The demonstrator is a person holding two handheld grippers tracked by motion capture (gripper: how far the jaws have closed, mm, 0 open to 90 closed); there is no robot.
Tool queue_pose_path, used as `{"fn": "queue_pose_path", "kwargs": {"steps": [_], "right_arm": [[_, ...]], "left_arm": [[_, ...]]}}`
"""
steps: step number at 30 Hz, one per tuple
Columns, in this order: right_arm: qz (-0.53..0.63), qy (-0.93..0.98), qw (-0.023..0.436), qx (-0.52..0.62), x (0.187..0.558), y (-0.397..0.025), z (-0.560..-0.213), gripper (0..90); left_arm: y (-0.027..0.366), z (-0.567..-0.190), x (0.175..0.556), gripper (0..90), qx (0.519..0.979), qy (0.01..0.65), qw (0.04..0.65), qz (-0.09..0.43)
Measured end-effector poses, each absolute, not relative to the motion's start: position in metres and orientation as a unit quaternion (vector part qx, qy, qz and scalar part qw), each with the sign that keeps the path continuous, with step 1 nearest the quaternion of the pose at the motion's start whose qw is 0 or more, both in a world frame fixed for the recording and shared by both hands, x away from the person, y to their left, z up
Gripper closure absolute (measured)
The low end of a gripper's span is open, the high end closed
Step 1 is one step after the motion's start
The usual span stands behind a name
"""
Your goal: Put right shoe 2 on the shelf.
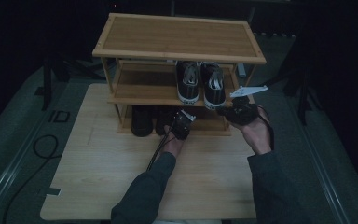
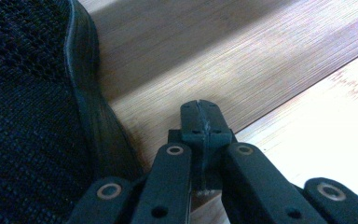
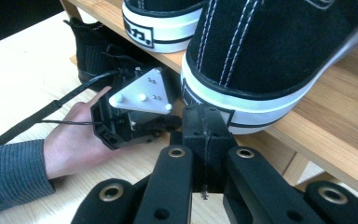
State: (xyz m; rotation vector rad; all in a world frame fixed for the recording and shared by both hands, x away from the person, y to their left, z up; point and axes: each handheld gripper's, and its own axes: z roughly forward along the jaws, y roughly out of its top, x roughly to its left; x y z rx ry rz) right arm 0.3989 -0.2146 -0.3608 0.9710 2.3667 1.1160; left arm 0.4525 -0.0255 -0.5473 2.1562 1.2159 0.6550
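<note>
A bamboo shoe rack (image 1: 177,37) stands at the far side of the table. A pair of black sneakers with white soles (image 1: 200,84) rests on its middle shelf, heels toward me. Dark knit shoes (image 1: 142,120) sit on the bottom shelf. My left gripper (image 1: 181,120) is shut and empty at the bottom shelf's front edge, just right of the black knit shoe (image 2: 28,116). My right gripper (image 3: 204,122) is also shut and empty. It is right in front of the white heel of the nearer sneaker (image 3: 270,46); I cannot tell whether it touches it.
The rack's top shelf (image 1: 214,32) is bare. The pale wooden table (image 1: 112,163) stretches toward me in front of the rack. A black cable (image 1: 42,144) loops on the floor at the left. In the right gripper view, the left hand (image 3: 74,144) holds its gripper (image 3: 130,116) low by the bottom shelf.
</note>
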Motion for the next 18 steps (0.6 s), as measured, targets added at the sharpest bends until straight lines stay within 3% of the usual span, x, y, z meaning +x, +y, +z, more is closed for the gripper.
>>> {"fn": "queue_pose_path", "kwargs": {"steps": [18], "right_arm": [[0.386,0.841,0.170,0.340,0.410,-0.203,-0.363,90.0]], "left_arm": [[-0.026,-0.547,0.452,90.0,0.806,0.456,0.284,0.248]]}}
